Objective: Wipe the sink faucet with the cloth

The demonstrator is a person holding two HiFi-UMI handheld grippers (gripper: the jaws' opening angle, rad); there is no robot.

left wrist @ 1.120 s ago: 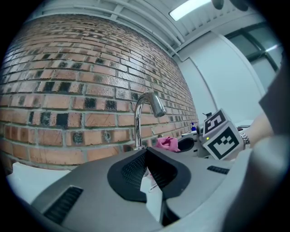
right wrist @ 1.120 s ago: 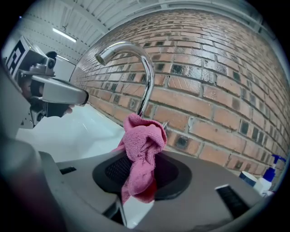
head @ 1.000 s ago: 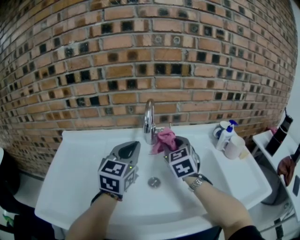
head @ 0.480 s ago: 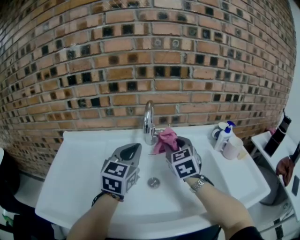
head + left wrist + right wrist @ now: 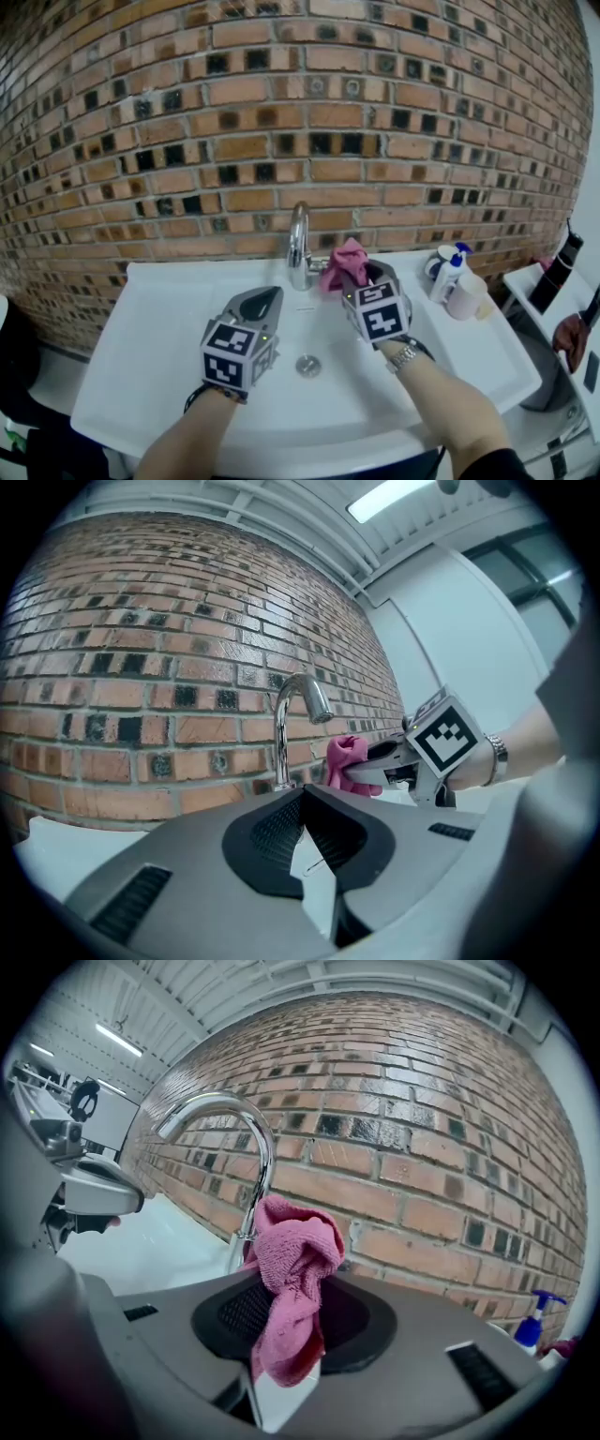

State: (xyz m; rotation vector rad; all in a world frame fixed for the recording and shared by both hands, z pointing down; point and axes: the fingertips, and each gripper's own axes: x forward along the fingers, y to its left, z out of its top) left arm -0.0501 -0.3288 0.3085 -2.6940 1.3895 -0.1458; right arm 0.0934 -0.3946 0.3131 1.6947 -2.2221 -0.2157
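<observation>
A chrome gooseneck faucet [image 5: 298, 246] rises at the back of the white sink [image 5: 169, 356], against the brick wall. My right gripper [image 5: 358, 273] is shut on a bunched pink cloth [image 5: 345, 262], held just right of the faucet's base; whether cloth and faucet touch I cannot tell. In the right gripper view the pink cloth [image 5: 292, 1283] hangs between the jaws, with the faucet [image 5: 246, 1152] close behind at the left. My left gripper [image 5: 261, 302] hovers over the basin, shut and empty. From the left gripper view, the faucet [image 5: 292, 726] and the cloth [image 5: 351, 763] lie ahead.
The drain [image 5: 308, 365] sits in the basin between my hands. A spray bottle [image 5: 450, 273] and a pale container [image 5: 466, 294] stand on the sink's right rear corner. A dark bottle [image 5: 558, 272] stands on a ledge at the far right.
My right gripper has risen and moved right with the cloth, from the faucet's base toward its right side. The left gripper has stayed put.
</observation>
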